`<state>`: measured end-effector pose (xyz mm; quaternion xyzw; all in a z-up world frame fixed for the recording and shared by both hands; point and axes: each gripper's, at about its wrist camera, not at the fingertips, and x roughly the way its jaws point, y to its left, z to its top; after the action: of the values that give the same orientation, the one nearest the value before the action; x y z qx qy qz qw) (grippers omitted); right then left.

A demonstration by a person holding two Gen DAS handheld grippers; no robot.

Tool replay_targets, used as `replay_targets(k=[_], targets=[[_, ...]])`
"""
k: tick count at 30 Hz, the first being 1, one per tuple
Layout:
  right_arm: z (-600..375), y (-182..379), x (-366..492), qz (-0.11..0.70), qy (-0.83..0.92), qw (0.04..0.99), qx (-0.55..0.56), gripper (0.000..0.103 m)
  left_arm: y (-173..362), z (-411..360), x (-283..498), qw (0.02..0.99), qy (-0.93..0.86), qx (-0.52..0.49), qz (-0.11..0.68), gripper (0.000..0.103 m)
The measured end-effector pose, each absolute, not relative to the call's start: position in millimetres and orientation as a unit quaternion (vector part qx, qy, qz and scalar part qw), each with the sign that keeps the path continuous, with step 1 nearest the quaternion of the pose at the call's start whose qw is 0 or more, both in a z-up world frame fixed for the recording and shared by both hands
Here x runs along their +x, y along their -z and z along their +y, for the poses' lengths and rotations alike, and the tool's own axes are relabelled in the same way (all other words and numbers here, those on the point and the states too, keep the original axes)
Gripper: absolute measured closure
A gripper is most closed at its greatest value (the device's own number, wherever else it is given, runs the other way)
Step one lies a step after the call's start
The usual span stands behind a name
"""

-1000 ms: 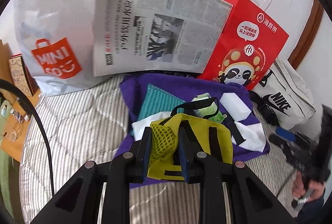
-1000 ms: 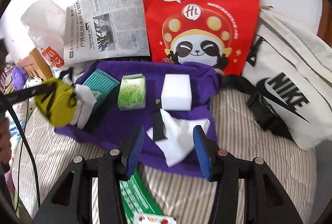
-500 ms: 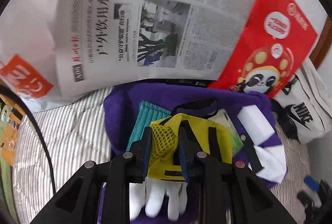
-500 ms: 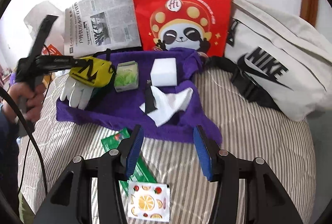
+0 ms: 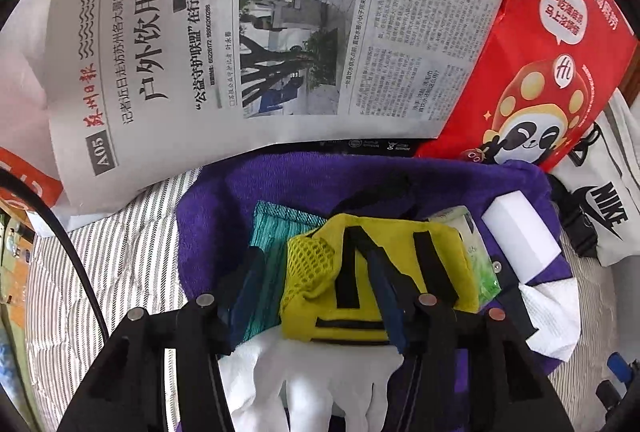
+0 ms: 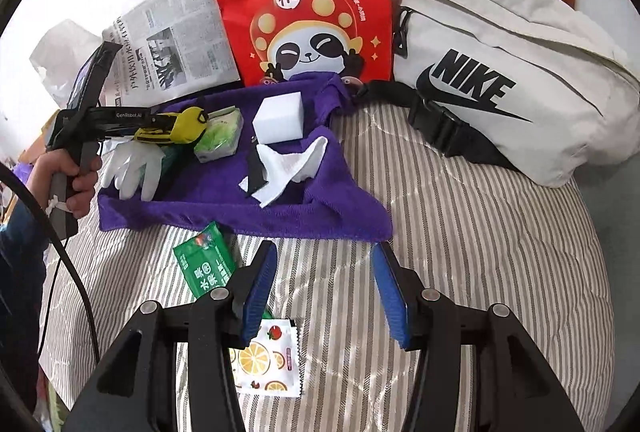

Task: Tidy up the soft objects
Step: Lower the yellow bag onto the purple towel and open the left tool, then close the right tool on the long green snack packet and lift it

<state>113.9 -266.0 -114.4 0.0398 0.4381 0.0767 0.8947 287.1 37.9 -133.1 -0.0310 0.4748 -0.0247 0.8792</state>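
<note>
Here my left hand-held gripper (image 5: 316, 284) was opening its jaws around the yellow pouch (image 5: 384, 272), which lay on the purple towel (image 5: 224, 216) over the white gloves (image 5: 320, 384). My right hand-held gripper (image 6: 324, 292) hung apart and empty above the striped bed (image 6: 480, 252).

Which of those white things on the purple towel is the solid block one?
The white sponge block at the towel's back: a crisp rectangular brick. The white gloves at the left show fingers, and the white tissue in front is crumpled.
</note>
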Motion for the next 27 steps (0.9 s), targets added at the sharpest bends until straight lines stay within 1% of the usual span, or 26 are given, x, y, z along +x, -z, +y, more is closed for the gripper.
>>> replay_targets(k=[8,14,16,18,23,25,27], targets=[[-259,114,101,0.436,-0.092,0.894,0.041,0.052,104,48,262,0.885,0.026,-0.025,0.463,0.051],[-251,119,89,0.442,-0.108,0.890,0.038,0.049,83,38,222,0.891,0.043,-0.010,0.452,0.050],[-242,125,88,0.447,-0.124,0.886,0.026,0.049,81,36,210,0.891,0.054,-0.015,0.451,0.050],[-229,133,89,0.452,-0.138,0.881,0.003,0.045,81,36,195,0.888,0.069,-0.025,0.454,0.050],[-188,154,102,0.461,-0.183,0.867,-0.050,0.045,83,44,159,0.885,0.082,-0.035,0.456,0.050],[-176,161,105,0.463,-0.191,0.863,-0.066,0.042,84,52,142,0.885,0.086,-0.043,0.455,0.050],[-167,168,107,0.470,-0.194,0.858,-0.077,0.036,87,60,128,0.882,0.101,-0.062,0.456,0.050]])
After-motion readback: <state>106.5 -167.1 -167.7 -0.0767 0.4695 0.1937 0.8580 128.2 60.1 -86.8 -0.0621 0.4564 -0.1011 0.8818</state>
